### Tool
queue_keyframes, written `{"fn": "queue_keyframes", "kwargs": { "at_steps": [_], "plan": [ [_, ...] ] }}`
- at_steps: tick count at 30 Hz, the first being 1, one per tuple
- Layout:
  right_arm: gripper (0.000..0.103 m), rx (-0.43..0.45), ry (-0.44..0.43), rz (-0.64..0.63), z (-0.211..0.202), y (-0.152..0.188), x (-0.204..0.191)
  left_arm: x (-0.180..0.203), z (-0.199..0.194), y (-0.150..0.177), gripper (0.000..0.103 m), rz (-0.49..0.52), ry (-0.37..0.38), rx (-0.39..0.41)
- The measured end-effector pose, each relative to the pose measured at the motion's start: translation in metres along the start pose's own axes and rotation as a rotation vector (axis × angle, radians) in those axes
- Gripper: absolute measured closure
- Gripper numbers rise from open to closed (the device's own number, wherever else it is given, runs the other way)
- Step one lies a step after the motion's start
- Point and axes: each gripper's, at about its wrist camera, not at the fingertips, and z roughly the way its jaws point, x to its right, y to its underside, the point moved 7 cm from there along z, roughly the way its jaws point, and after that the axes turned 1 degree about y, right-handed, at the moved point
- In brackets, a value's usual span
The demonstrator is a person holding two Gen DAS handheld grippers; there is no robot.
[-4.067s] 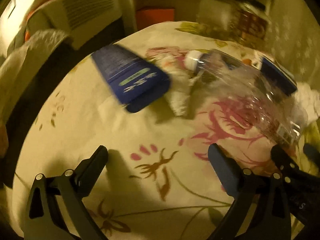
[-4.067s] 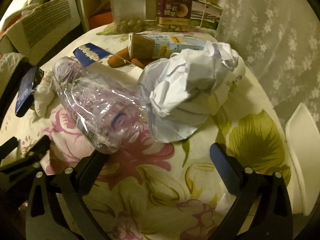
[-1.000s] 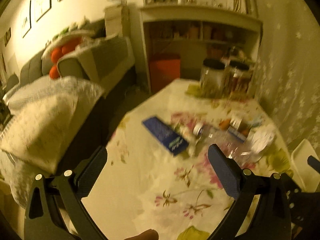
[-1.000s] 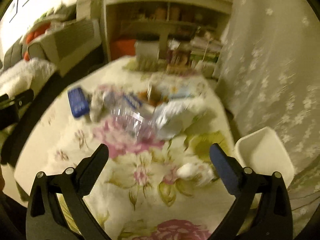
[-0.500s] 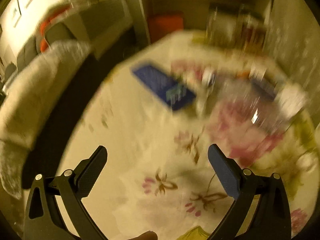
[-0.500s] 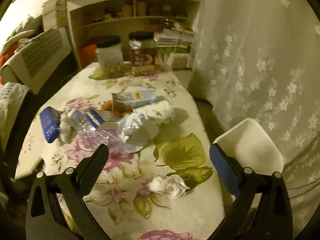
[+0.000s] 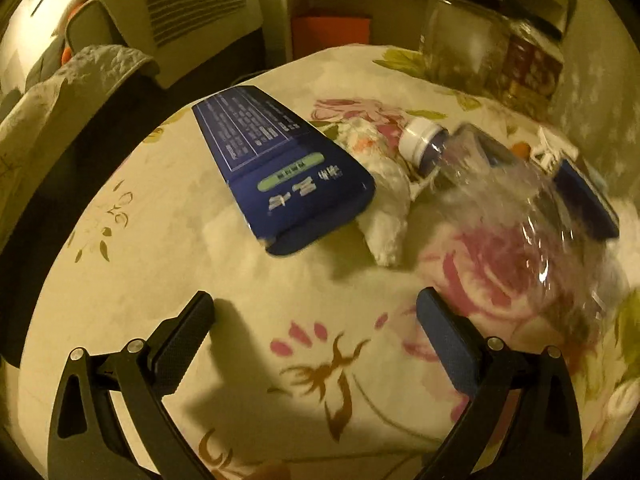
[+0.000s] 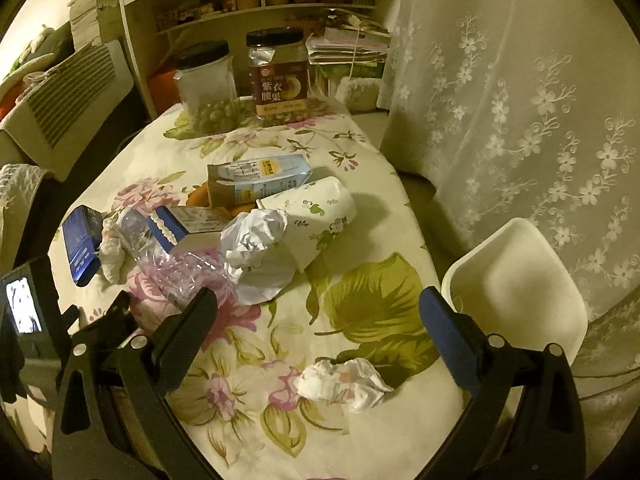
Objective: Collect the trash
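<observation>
On the flowered tablecloth [image 7: 168,280] lies a dark blue box [image 7: 280,168], with a crumpled white tissue [image 7: 384,200] beside it and a crushed clear plastic bottle [image 7: 512,208] to its right. My left gripper [image 7: 316,320] stands open and empty just short of the box. From higher up, my right gripper [image 8: 318,312] is open above the table's near end. Close below it lies a small tissue wad [image 8: 344,384]. Farther off are a crumpled paper ball [image 8: 252,240], a white printed carton [image 8: 316,216], a milk carton [image 8: 256,180], the bottle [image 8: 176,268] and the blue box [image 8: 80,244].
Two jars [image 8: 280,76] stand at the table's far end before a shelf unit [image 8: 256,8]. A white bin [image 8: 516,296] sits by the table's right edge under a lace curtain [image 8: 520,100]. A sofa with a blanket [image 7: 60,96] lies left. The left gripper's body [image 8: 28,316] shows at left.
My left gripper has dropped down close to the blue box, which now fills the view. My right gripper has come slightly nearer to the table; the tissue wad sits closer below it.
</observation>
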Motion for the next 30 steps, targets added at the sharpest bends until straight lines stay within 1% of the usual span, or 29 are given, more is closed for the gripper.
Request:
{"fn": "queue_keyframes", "kwargs": {
  "at_steps": [3, 6, 10, 17, 19, 25, 27, 30],
  "plan": [
    [0.007, 0.001, -0.014, -0.020, 0.002, 0.006, -0.003, 0.003, -0.001, 0.001, 0.005, -0.001, 0.006, 0.001],
    [0.007, 0.009, -0.004, -0.040, 0.001, 0.014, -0.004, 0.002, -0.001, 0.000, 0.005, -0.001, 0.006, 0.001],
    [0.007, 0.024, -0.036, -0.081, -0.010, 0.028, -0.017, 0.002, -0.001, 0.000, 0.005, -0.002, 0.007, 0.000],
    [0.007, 0.115, -0.143, -0.314, -0.054, 0.070, -0.083, 0.003, -0.001, 0.001, 0.005, -0.002, 0.006, 0.001],
    [0.007, 0.139, -0.152, -0.367, -0.064, 0.080, -0.095, 0.003, -0.001, 0.001, 0.005, -0.002, 0.006, 0.001],
    [0.007, 0.178, -0.207, -0.471, -0.078, 0.094, -0.121, 0.003, -0.001, 0.001, 0.005, -0.002, 0.006, 0.001],
    [0.007, 0.186, -0.233, -0.486, -0.082, 0.096, -0.127, 0.003, -0.001, 0.001, 0.005, -0.002, 0.006, 0.001],
    [0.007, 0.169, -0.292, -0.502, -0.085, 0.100, -0.137, 0.003, -0.001, 0.001, 0.005, -0.002, 0.006, 0.001]
  ]
}}
